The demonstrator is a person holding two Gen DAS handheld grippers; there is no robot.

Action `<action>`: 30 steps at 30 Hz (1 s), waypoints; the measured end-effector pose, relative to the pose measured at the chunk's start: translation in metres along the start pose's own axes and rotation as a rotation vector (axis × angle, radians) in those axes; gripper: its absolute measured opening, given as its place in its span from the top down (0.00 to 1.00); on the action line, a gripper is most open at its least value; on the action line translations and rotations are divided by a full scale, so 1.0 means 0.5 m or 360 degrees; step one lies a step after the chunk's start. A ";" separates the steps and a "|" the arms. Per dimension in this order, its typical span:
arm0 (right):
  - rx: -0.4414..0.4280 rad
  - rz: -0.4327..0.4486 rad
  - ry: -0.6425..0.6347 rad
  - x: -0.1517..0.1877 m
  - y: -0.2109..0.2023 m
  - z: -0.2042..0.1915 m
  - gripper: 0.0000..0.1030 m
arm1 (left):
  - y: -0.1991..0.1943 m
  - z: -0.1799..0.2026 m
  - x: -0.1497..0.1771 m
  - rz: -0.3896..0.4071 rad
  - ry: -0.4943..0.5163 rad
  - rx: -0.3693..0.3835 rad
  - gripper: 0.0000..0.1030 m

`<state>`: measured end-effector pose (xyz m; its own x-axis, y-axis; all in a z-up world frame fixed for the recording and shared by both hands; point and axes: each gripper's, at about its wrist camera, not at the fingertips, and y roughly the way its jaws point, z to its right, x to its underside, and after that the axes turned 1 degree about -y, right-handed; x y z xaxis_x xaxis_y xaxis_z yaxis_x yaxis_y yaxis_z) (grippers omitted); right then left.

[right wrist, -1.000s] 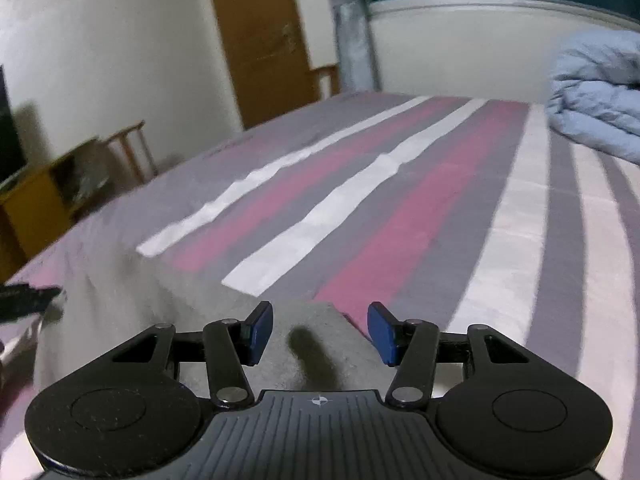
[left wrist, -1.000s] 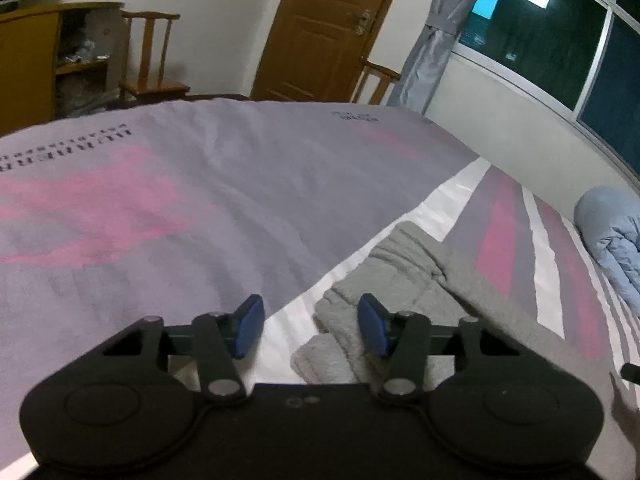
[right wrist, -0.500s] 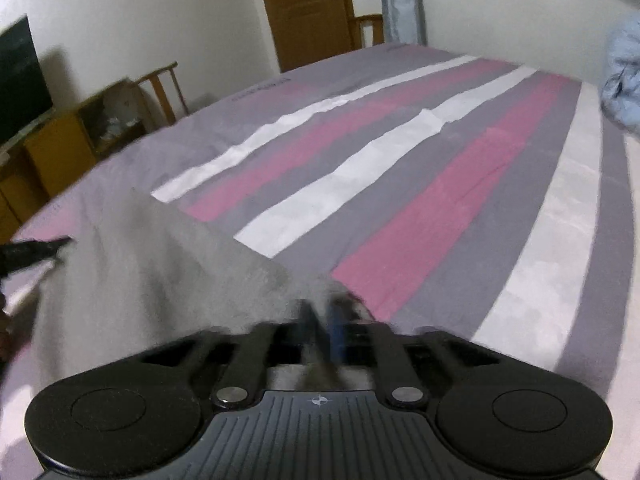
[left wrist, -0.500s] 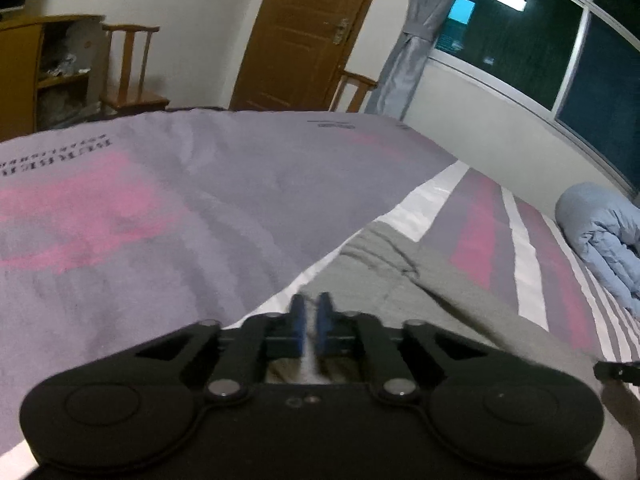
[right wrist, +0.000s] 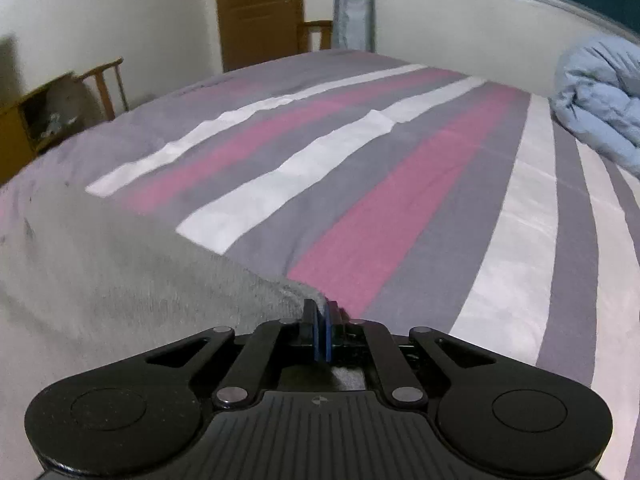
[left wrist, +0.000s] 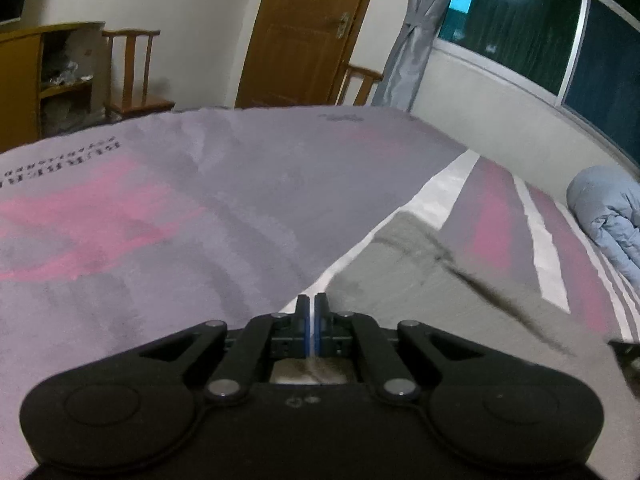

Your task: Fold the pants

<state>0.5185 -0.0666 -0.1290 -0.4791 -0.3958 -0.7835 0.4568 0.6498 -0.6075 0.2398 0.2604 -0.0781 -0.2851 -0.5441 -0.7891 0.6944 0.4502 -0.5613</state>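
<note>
Left tool: the left tool (left wrist: 312, 304) has its blue pads (left wrist: 306, 322) pinched tight together, and a sliver of grey cloth shows between them at the base, so it is clamped on the near edge of the pants (left wrist: 408, 276).
Pants, left view: grey and fleecy, they run from the tool away to the right across the bed (left wrist: 168, 208), with a dark crease slanting through them; motion blurs the cloth.
Bed: a grey sheet with pink and white stripes and some printed lettering at the far left.
Room, left view: a wooden chair (left wrist: 134, 76) and shelf unit stand against the wall on the left, a brown door (left wrist: 304, 36) behind the bed, a grey curtain (left wrist: 412, 36) beside a dark window.
Right tool: the right tool (right wrist: 322, 318) is closed too, pads (right wrist: 319, 336) pressed on a corner of the pants (right wrist: 120, 280), which lifts in a taut sheet off to the left.
Pants, right view: the grey cloth fills the lower left, over the striped bed (right wrist: 400, 208).
Duvet: a pale blue duvet (right wrist: 596, 100) is bundled at the far right of the bed, well apart from the pants.
</note>
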 end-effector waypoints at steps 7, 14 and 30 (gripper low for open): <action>0.0011 0.0315 0.0272 0.055 -0.259 0.071 0.95 | -0.070 0.018 0.017 0.0062 0.0149 0.0024 1.00; 0.0228 0.0333 0.0584 0.275 -0.489 0.131 0.95 | -0.129 0.132 0.057 0.0141 0.0380 0.0203 0.94; 0.0494 0.0571 0.1127 0.505 -0.696 0.108 0.95 | -0.165 0.197 0.130 -0.0065 0.0597 0.0415 0.92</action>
<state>0.2791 -0.4280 -0.1226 -0.5744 0.3667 -0.7318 0.8059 0.4099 -0.4271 0.2292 0.1179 -0.0586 -0.5019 -0.2422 -0.8303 0.8070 0.2145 -0.5503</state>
